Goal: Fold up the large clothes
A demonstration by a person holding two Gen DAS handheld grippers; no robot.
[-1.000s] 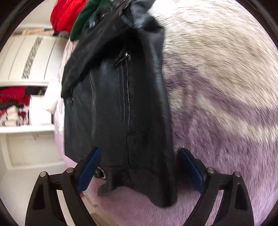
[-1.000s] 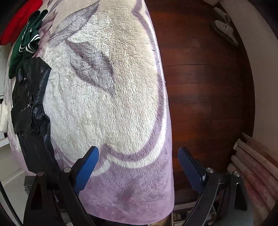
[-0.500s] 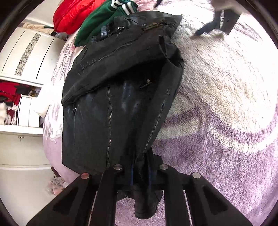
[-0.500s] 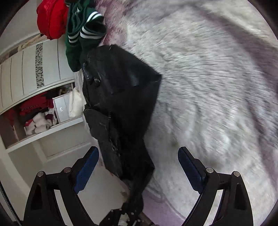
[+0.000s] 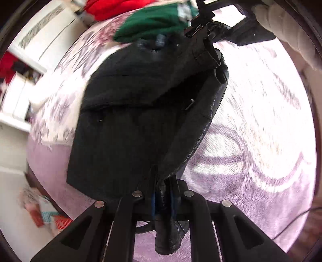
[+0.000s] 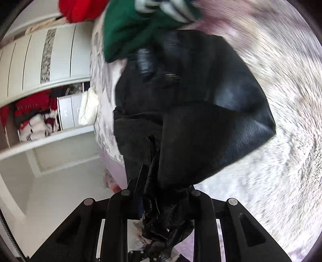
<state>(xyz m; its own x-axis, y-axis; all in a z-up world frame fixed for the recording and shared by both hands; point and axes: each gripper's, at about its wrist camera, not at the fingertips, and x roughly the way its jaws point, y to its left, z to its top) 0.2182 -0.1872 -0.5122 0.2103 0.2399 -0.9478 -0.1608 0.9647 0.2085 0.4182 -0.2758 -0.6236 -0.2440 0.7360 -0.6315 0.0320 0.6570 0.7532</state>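
Jacket (image 5: 128,129), black and leathery, lying along the left edge of the bed (image 5: 251,141), partly lifted off the purple-and-white fleece blanket. Left gripper (image 5: 164,201) pinched shut on a hem corner at the near end; right gripper (image 6: 161,203) likewise clamped on a bunched fold of the same garment. Green top (image 6: 136,26) and red garment (image 6: 80,10) heaped just beyond the collar end, touching or nearly so.

Likely risks: stiff, slick material slipping out of either pinch if pulled hard. Uneven pull from the two grips giving a crooked fold. Dragging toward the left edge could tip the bulk off the bed. Zipper pulls could snag the fleece, and the green top could get swept along.
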